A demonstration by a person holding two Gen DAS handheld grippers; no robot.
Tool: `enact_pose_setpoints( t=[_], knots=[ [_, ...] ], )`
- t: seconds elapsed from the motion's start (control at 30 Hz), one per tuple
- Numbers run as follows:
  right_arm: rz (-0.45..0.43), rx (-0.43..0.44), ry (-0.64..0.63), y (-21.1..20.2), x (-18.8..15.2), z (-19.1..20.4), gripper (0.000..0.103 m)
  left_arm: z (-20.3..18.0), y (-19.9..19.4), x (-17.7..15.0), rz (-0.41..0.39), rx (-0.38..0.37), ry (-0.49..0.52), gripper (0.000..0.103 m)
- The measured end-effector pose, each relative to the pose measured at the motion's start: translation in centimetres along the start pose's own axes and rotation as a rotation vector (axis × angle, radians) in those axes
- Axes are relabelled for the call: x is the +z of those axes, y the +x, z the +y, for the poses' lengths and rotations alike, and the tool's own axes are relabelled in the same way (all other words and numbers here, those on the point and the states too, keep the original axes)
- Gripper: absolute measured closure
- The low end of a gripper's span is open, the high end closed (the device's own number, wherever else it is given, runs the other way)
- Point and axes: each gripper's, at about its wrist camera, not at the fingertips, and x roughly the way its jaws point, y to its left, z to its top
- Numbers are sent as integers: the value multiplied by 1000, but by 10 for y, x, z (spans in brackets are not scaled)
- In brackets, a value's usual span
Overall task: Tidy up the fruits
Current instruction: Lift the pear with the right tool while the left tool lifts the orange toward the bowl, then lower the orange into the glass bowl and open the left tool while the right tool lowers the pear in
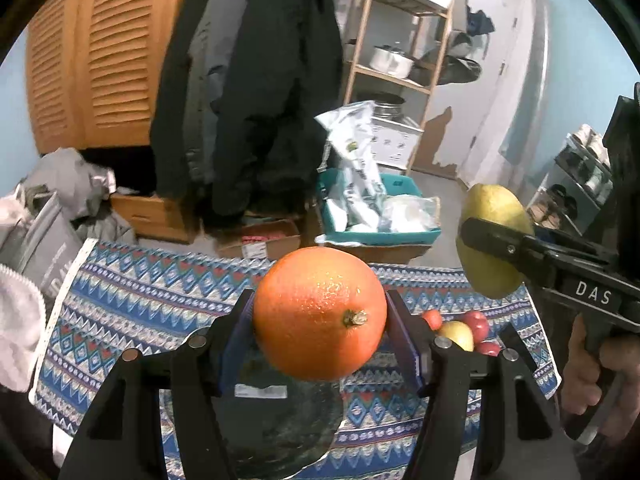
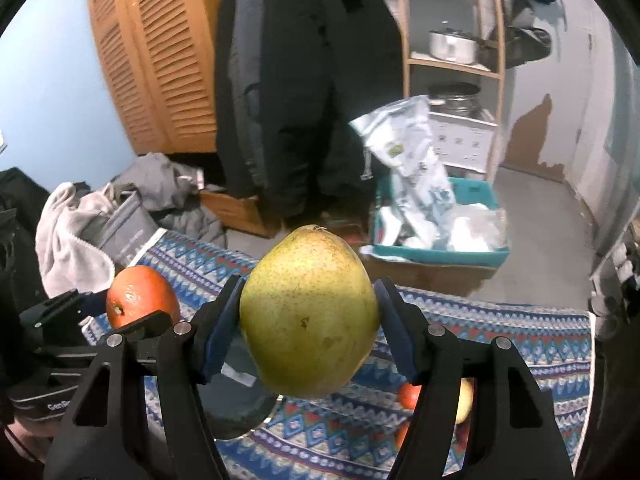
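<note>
Got my left claw (image 1: 320, 334) clamped on a round orange citrus fruit (image 1: 320, 312) and my right claw (image 2: 310, 324) on a speckled yellow-green pear (image 2: 308, 316), both held above the patterned blue cloth (image 1: 132, 300), presumably heading for the dark glass plate (image 1: 280, 420) underneath.

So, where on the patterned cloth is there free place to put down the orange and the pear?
Free: the cloth's left stretch, between the dark glass plate and the grey bag. Crowded: the right end, where small fruits cluster.
</note>
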Motion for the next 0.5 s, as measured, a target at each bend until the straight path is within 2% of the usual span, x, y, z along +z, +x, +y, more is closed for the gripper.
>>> enact_pose_setpoints(
  t=[0.23,0.5],
  knots=[
    [70,66,-3,33,-3,27,37,36,5,-10,30,36,-40,38],
    [161,80,-4,78,-16,43,37,82,43,-37,155,61,-146,38]
  ],
)
